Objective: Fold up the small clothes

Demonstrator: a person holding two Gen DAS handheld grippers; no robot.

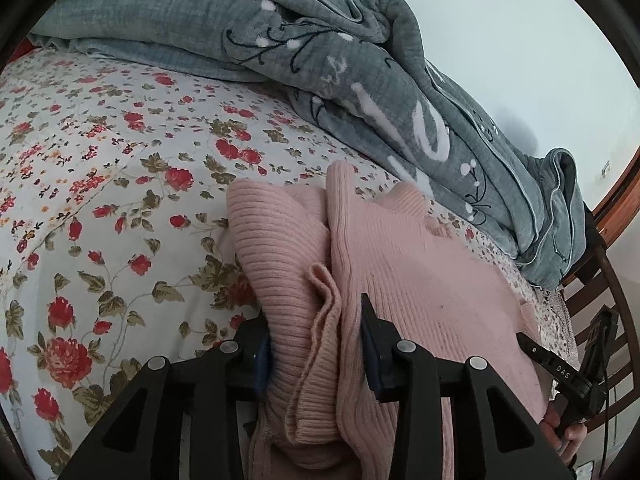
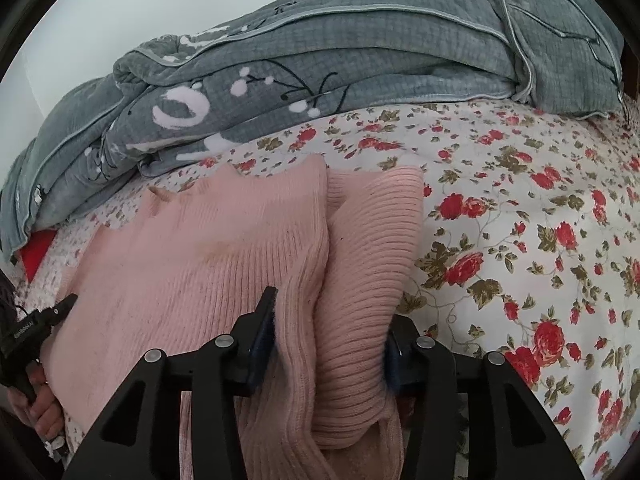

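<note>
Bunched pink ribbed knit sweater (image 1: 400, 280) fills both grips, left gripper (image 1: 316, 354) and right gripper (image 2: 330, 344) each clamped on a side fold, garment stretching straight ahead over the floral bed sheet (image 1: 100, 200) toward the grey blanket (image 1: 320, 60).

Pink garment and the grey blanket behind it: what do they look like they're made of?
Pink garment: soft ribbed knit, likely a sweater yarn; fine parallel ribs, matte and slightly fuzzy, bunching thickly where each hand-held gripper clamps it. Grey blanket: plush, fleece-like fabric with a small waffle-grid texture, white and black printed motifs and a lighter piped edge. Exact fibres can't be told.
</note>
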